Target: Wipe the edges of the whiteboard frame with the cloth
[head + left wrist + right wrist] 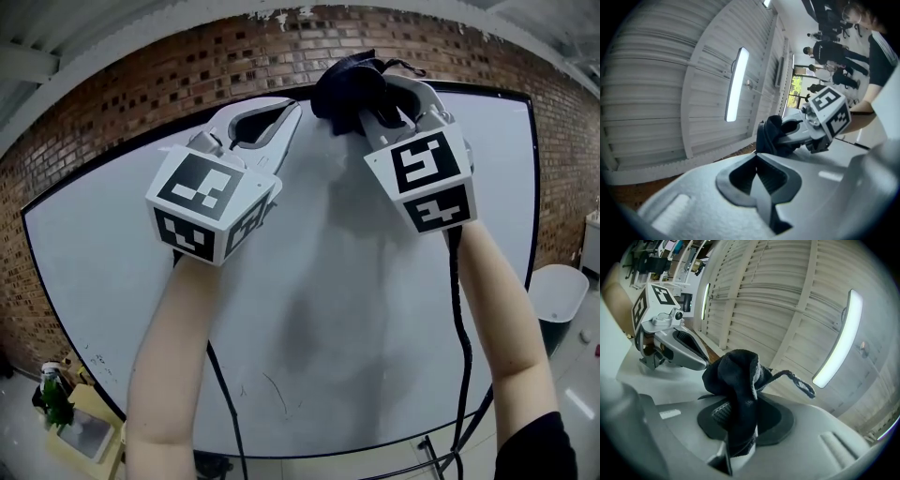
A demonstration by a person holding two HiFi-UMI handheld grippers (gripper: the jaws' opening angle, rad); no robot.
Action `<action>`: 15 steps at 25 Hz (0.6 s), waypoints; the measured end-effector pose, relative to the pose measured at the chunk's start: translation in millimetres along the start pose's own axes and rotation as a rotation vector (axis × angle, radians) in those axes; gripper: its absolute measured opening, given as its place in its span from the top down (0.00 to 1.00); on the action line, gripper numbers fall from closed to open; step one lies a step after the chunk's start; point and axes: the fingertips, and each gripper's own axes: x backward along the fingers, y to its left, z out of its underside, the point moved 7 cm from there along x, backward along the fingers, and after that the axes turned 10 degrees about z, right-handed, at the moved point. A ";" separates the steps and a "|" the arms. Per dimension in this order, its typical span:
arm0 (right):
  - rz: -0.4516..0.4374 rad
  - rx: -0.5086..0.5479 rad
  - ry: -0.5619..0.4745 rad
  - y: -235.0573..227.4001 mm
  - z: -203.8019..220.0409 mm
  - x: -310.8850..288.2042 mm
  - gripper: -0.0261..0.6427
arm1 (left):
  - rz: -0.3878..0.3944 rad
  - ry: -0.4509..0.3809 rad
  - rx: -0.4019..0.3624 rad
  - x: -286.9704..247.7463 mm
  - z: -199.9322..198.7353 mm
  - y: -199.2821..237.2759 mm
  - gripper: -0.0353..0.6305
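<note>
Fingers of the right gripper (375, 91) pinched the cloth (342, 80) at the whiteboard's (375, 281) top frame (487, 89); the left gripper's (292, 109) were closed, empty. Wiping seemed underway; next, slide along the edge.

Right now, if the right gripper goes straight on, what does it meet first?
The right gripper is shut on the cloth, which looks to be at the top frame. Beyond it, only ceiling; depth unclear.
</note>
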 end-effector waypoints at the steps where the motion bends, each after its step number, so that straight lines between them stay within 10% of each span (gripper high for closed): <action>1: 0.001 0.001 0.000 -4.2 3.2 1.2 0.84 | 0.008 0.010 -0.011 -6.5 -1.9 -4.0 0.94; 15: 0.036 0.006 0.028 -64.5 42.6 17.5 0.84 | 0.018 0.068 -0.088 -61.5 -15.9 -34.6 0.94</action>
